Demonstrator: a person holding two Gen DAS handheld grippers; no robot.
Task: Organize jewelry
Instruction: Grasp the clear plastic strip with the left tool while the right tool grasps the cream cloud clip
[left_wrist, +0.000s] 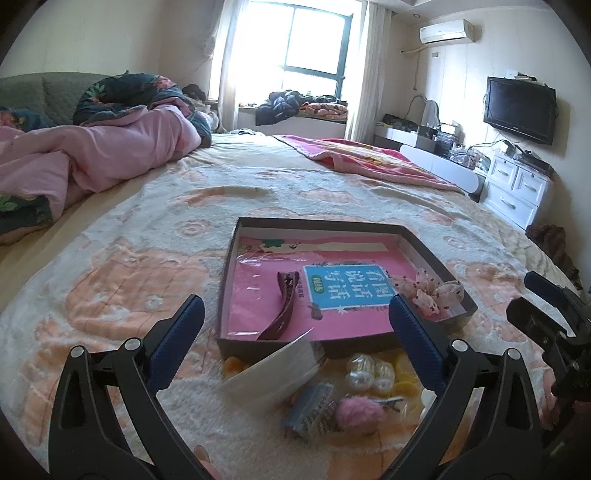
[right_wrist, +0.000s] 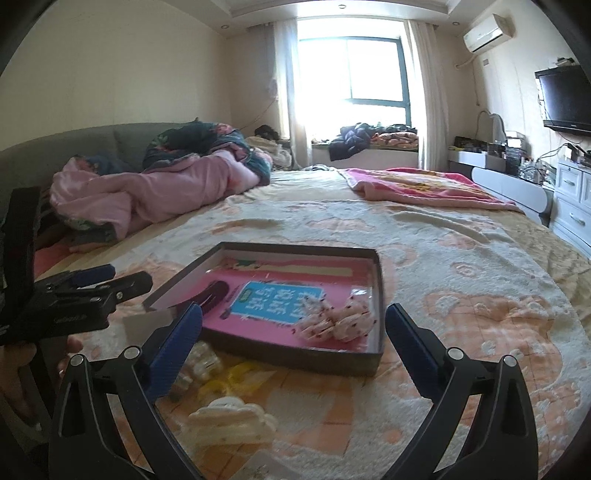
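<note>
box (left_wrist: 436, 254) ahead; both grippers angled down, fingers apart.

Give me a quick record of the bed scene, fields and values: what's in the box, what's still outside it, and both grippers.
surface: patterned blanket on a bed
box: open, shallow, pink book lining the bottom
in box: dark red hair clip; pink dotted scrunchie in the near right corner
outside box, near side: pink pompom clip, grey comb clip, pearly clips, yellow pieces, cream claw clip
left gripper: open, empty
right gripper: open, empty
</note>
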